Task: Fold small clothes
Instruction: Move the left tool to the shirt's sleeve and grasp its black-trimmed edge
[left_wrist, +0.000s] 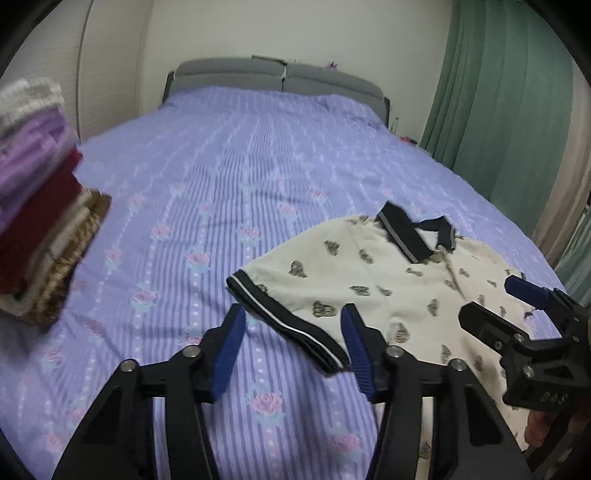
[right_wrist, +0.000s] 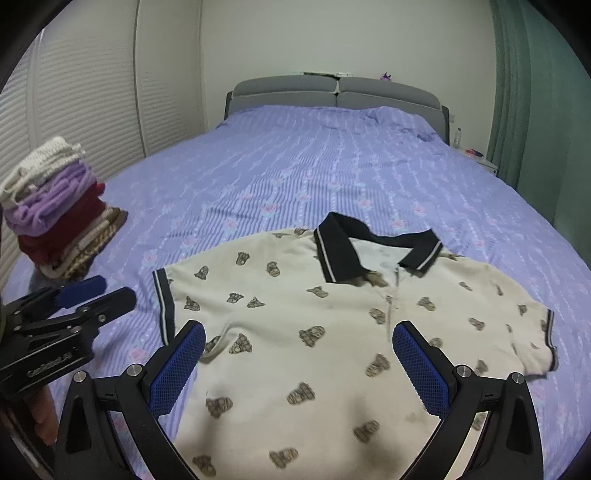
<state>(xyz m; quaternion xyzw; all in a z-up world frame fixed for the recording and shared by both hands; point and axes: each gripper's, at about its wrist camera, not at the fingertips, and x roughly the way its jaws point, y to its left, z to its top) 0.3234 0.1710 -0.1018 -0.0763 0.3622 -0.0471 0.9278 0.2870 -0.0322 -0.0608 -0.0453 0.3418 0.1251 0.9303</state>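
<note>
Polo shirt lies face up and spread flat on the bed, near its foot edge; cream with small brown print, black collar toward the headboard, both short sleeves out to the sides; no fold in it yet. I judge the step as the approach before the first fold. Left tool hovers over the black-trimmed sleeve cuff; jaws partly apart, cuff between them in view, whether the pads touch it I cannot tell. Right tool sits above the shirt body, jaws wide, holding nothing. Next move, I think: pinch sleeve and hem on one side, carry them across toward the placket. Stack of folded clothes stands well apart, at the bed's left edge.
</note>
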